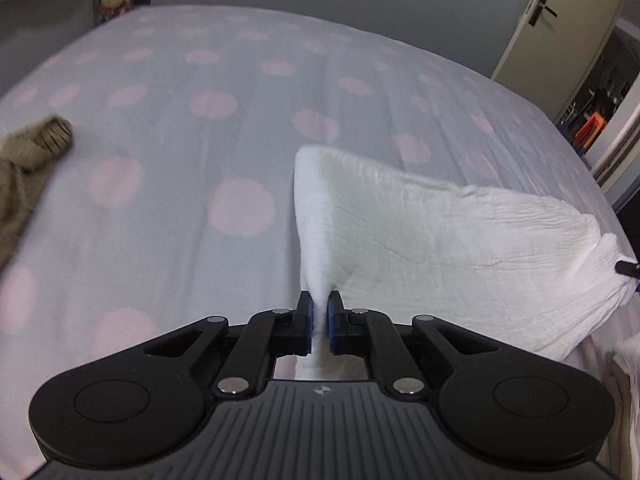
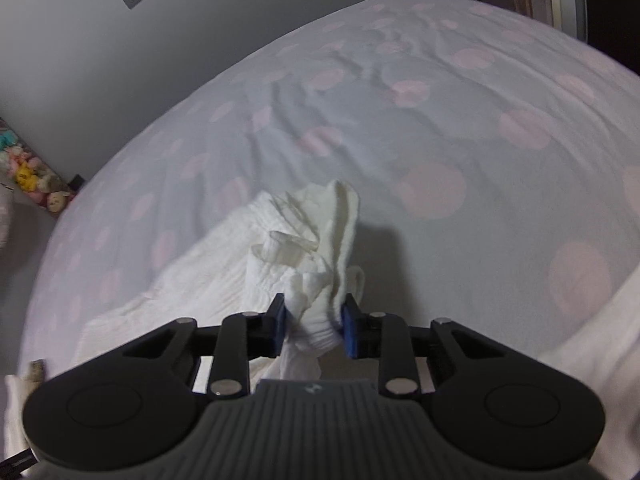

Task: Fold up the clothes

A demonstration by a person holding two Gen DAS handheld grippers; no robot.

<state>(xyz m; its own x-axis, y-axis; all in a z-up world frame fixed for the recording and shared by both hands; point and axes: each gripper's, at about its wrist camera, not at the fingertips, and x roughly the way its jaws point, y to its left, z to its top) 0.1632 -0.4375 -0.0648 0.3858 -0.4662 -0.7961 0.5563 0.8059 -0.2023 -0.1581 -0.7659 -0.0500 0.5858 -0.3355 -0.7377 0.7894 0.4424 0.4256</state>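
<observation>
A white crinkled garment (image 1: 460,236) is held up over the bed, stretched between both grippers. My left gripper (image 1: 319,304) is shut on one thin edge of it. The far end of the cloth runs to the right gripper's tip at the right edge of the left wrist view (image 1: 628,268). In the right wrist view my right gripper (image 2: 314,312) is shut on a bunched wad of the same white garment (image 2: 304,248), the rest trailing down left onto the bed.
The bed has a pale blue sheet with pink dots (image 1: 200,128). A beige knitted garment (image 1: 28,160) lies at the left. A white cloth (image 2: 592,344) lies at the right. Plush toys (image 2: 32,180) sit on the floor. An open door (image 1: 560,20) is at the far right.
</observation>
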